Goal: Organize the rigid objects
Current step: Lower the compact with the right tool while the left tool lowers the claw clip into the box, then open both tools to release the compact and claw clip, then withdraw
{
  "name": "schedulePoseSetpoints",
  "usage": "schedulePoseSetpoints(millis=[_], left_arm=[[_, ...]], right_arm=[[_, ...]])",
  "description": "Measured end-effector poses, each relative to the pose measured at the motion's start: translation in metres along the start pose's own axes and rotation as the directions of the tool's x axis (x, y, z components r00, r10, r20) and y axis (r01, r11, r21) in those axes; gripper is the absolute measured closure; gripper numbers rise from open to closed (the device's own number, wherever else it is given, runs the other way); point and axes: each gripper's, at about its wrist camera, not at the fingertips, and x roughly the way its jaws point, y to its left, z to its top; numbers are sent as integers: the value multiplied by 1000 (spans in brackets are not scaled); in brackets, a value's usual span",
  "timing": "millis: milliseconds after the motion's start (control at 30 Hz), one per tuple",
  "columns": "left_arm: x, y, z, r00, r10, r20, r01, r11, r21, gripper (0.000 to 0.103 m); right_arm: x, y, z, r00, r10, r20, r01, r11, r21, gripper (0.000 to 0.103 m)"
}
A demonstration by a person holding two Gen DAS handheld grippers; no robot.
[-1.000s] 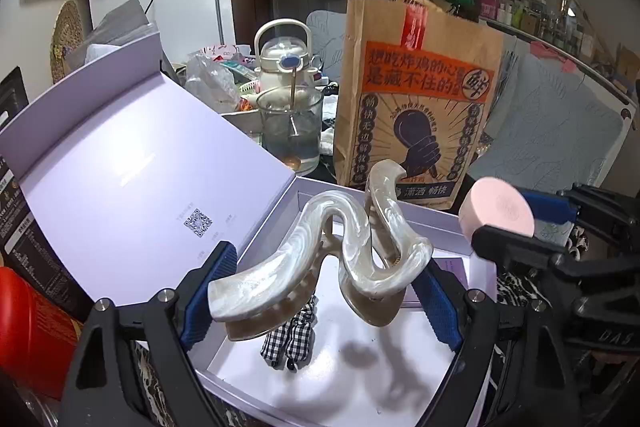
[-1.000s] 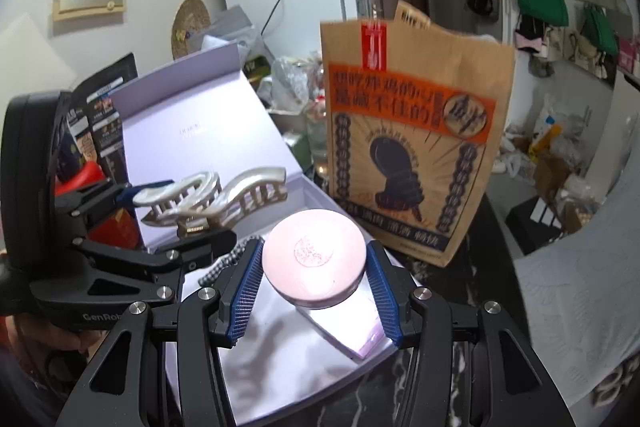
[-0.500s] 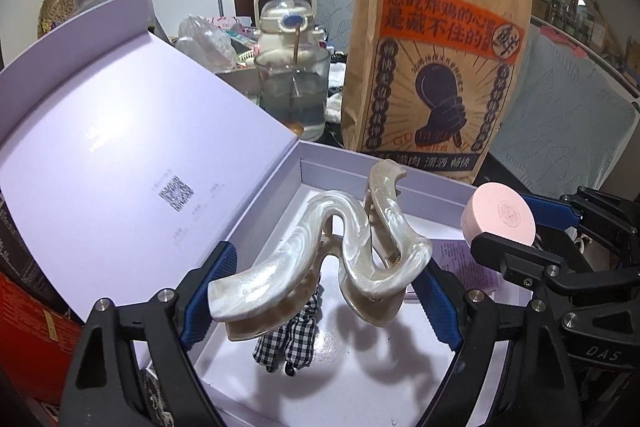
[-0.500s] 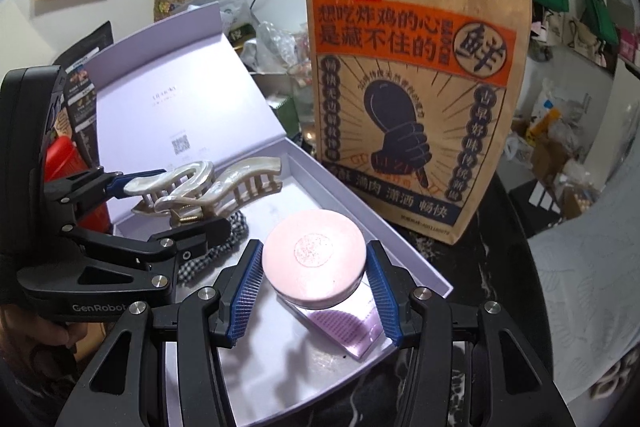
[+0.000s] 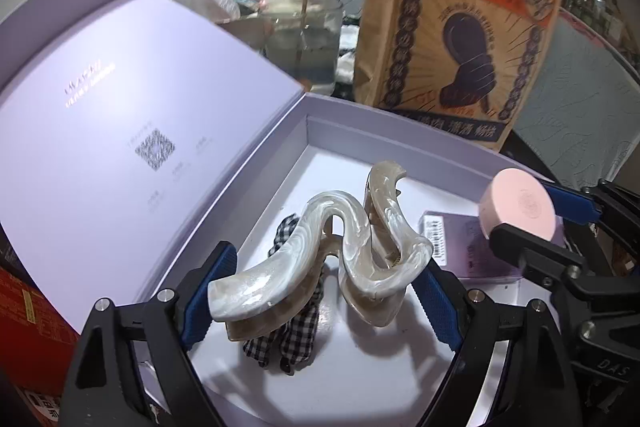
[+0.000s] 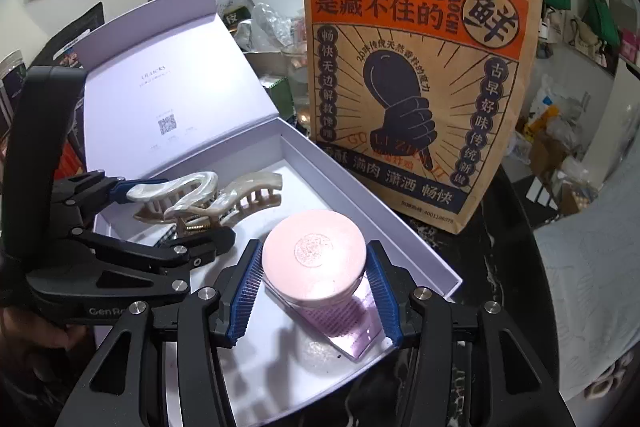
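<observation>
My left gripper [image 5: 320, 291] is shut on a large pearl-white wavy hair claw [image 5: 340, 251], held endwise between the blue pads just above the floor of an open lilac gift box [image 5: 400, 123]. A black-and-white checked scrunchie [image 5: 296, 331] lies in the box under the claw. My right gripper [image 6: 316, 287] is shut on a round pink compact [image 6: 314, 255], hovering over a small lilac packet [image 6: 352, 327] at the box's right side. In the right wrist view the hair claw [image 6: 208, 195] and left gripper [image 6: 156, 219] appear to the left.
The box lid [image 5: 120, 131] stands open to the left. A brown paper takeaway bag [image 6: 416, 75] stands right behind the box. A glass jar with water [image 5: 304, 39] and a kettle sit behind. A red carton [image 5: 28, 327] is at the left, and crumpled white cloth [image 6: 580, 275] lies on the right.
Both grippers have sunk toward the box with their loads still held. The box floor, scrunchie and lilac packet now look closer, and the paper bag fills more of the view.
</observation>
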Motion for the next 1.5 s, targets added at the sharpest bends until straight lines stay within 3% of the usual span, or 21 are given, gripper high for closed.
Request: schedulePoseSetpoints(millis=[967, 1067, 1500], left_arm=[[18, 5, 2, 989, -3, -149, -3, 999, -43, 15], [15, 5, 1, 990, 11, -142, -17, 999, -43, 15], [1, 10, 2, 990, 9, -144, -19, 998, -66, 12]], right_arm=[[17, 6, -12, 996, -80, -49, 77, 995, -64, 50], [11, 5, -10, 995, -94, -32, 92, 994, -62, 43], [-2, 9, -3, 994, -108, -13, 107, 993, -57, 43]])
